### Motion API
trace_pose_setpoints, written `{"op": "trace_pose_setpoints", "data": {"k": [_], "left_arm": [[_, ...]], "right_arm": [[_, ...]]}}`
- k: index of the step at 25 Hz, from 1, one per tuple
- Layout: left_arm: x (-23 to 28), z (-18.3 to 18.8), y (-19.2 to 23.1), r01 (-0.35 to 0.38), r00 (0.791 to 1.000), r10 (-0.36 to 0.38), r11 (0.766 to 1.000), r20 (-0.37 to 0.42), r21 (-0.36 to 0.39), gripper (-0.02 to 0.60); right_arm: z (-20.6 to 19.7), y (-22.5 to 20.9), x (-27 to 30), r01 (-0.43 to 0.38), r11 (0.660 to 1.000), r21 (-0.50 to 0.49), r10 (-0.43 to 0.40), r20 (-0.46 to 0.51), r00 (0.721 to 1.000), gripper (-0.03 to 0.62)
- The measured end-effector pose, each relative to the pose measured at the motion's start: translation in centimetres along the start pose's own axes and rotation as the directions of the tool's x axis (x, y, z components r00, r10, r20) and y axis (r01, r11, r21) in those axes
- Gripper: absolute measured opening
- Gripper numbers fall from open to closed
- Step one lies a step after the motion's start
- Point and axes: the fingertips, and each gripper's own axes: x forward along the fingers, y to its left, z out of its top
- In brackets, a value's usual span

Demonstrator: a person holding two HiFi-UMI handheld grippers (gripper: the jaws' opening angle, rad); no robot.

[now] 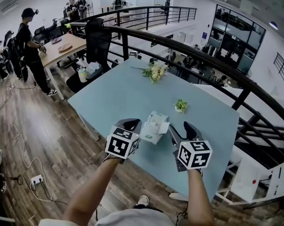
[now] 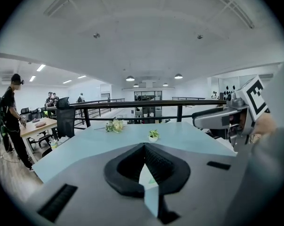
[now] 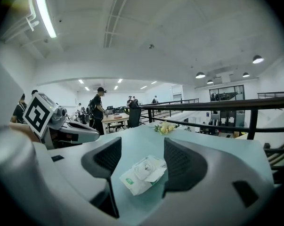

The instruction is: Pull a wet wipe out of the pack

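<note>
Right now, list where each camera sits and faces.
Head view: on the person's head, facing down at table, wipe pack, both forearms.
Left gripper view: on left gripper, along shut jaws across the table; right gripper at right.
Right gripper view: on right gripper, along open jaws at the pack; left gripper at left.
Head and right gripper views share the pack.

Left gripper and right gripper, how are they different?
The left gripper has its jaws shut tip to tip; the right gripper has its jaws wide apart. The right gripper sees the wet wipe pack through that gap; the left gripper's shut jaws mostly hide it. Both hold nothing.
</note>
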Motion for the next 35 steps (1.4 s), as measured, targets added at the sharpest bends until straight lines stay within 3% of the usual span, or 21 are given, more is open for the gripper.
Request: {"op": "trace_pose_setpoints", "data": {"k": [12,27,35], "left_arm": [[5.1,2.2,-0.2,-0.026,1.0,0.026,1.0,-0.01,-0.009,-0.008],[7.8,2.6,-0.4,-0.018,1.0,0.018,1.0,-0.014,-0.007,-0.008],[8.9,2.3,1.5,-0.005,1.0,0.005,1.0,-0.004,-0.007,-0.008]], "right_arm": [[1.0,-5.1,3.3,-0.027,1.0,0.006,0.027,-0.004,1.0,0.265],[0.7,-7.2,4.3,-0.019,1.0,0.02,0.019,0.0,1.0,0.265],[0.5,-7.1,6.1,0.0,1.0,0.021,0.0,0.002,1.0,0.265]]}}
